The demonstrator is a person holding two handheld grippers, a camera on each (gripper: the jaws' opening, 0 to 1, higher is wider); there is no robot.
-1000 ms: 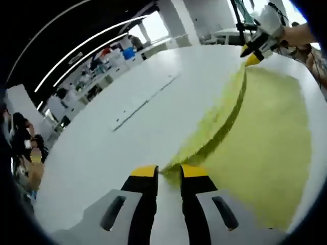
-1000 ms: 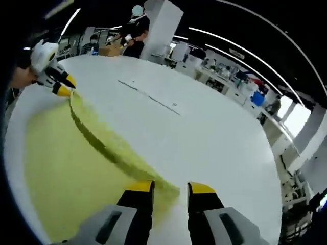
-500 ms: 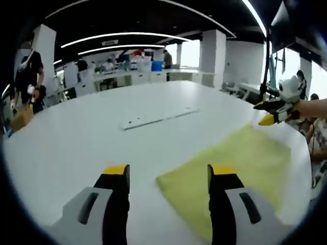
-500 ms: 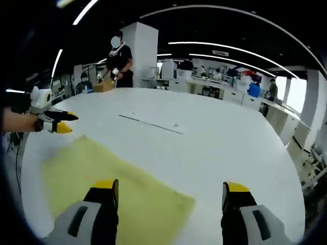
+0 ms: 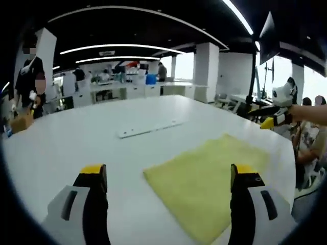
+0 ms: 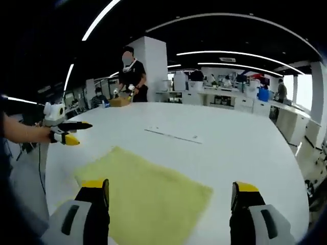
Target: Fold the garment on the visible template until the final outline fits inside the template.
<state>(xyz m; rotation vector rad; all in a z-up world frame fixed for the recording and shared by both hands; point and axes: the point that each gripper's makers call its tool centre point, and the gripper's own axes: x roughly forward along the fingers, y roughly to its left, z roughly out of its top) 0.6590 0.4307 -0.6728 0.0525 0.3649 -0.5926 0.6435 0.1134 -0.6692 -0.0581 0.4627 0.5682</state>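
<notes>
Cloth: we see the yellow cloth [image 5: 207, 186] lying flat on the white desk [image 5: 76, 143], spread out near the desk edge where we stand, with both our tools raised above it and clear of it.
Left hand-held gripper: we hold the left hand-held gripper [image 5: 168, 176] released, its yellow-tipped jaws spread wide with nothing between them; in the right gripper view it hangs in the air off the desk's left edge [image 6: 76, 131], apart from the cloth [image 6: 148, 191].
Right hand-held gripper: we hold the right hand-held gripper [image 6: 168, 191] released too, jaws wide apart and empty; in the left gripper view it hangs past the desk's right edge [image 5: 265, 116].
Strip: a thin pale strip [image 5: 148, 128] lies flat farther in on the desk, well apart from the cloth.
People: we see a person [image 6: 132, 76] standing at the far edge.
</notes>
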